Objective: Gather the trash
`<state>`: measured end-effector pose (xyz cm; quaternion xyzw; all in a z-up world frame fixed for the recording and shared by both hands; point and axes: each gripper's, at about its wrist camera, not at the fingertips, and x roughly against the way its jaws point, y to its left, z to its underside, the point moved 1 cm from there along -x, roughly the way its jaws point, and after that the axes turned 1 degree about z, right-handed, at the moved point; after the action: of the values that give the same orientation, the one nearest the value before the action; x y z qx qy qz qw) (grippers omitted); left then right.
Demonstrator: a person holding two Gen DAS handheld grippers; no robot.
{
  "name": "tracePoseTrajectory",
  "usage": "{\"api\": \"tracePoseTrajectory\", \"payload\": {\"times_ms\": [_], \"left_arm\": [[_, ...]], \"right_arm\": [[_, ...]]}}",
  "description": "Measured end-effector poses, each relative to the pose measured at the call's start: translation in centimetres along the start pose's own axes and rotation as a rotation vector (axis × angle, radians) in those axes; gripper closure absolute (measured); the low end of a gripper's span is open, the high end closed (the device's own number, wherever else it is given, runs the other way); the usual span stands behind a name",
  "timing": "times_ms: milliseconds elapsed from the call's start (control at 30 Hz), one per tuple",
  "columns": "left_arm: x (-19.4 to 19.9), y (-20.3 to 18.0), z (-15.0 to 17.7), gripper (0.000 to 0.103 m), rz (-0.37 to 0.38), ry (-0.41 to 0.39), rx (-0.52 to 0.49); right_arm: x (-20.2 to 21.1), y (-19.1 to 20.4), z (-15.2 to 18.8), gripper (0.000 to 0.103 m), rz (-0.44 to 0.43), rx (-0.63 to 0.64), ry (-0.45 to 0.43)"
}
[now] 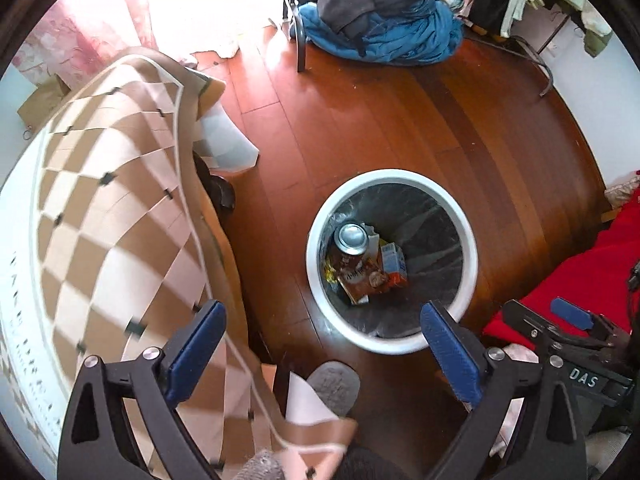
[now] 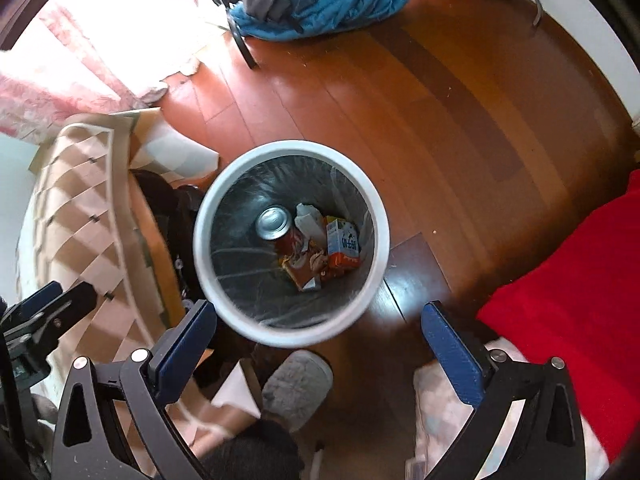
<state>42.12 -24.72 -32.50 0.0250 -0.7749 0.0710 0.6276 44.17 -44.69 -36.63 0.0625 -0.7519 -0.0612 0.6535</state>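
A reddish wooden floor [image 1: 360, 120] fills both views, with a heap of blue and dark clothing [image 1: 380, 20] far ahead of the fingers and a checked brown-and-cream cloth [image 1: 100, 200] draped off to the left. The left gripper [image 1: 324, 350] has its blue-padded fingers [image 1: 196, 352] spread wide and empty; the white-rimmed trash bin [image 1: 472, 256], lined with a dark bag, stands on the floor just beyond and between them, nearer the right finger. The right gripper [image 2: 318, 344] is likewise spread wide with nothing held, the bin [image 2: 380, 236] just ahead between its fingers [image 2: 184, 350]. Inside the bin lie a can [image 2: 274, 224], an orange-brown snack packet [image 2: 306, 268] and a small carton [image 2: 342, 248]. A grey slipper [image 2: 296, 388] sits on the floor between the right fingers, and a red blanket [image 2: 568, 320] lies beyond the right finger.
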Motion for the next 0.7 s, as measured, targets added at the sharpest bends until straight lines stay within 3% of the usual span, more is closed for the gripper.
{"api": "tracePoseTrajectory", "payload": {"times_ms": [700], "left_arm": [[21.5,-0.2,7.6,0.004,0.142,-0.203,-0.049]], "right_arm": [[25.4,3.9,9.9,0.000,-0.188,0.099,-0.213]]}}
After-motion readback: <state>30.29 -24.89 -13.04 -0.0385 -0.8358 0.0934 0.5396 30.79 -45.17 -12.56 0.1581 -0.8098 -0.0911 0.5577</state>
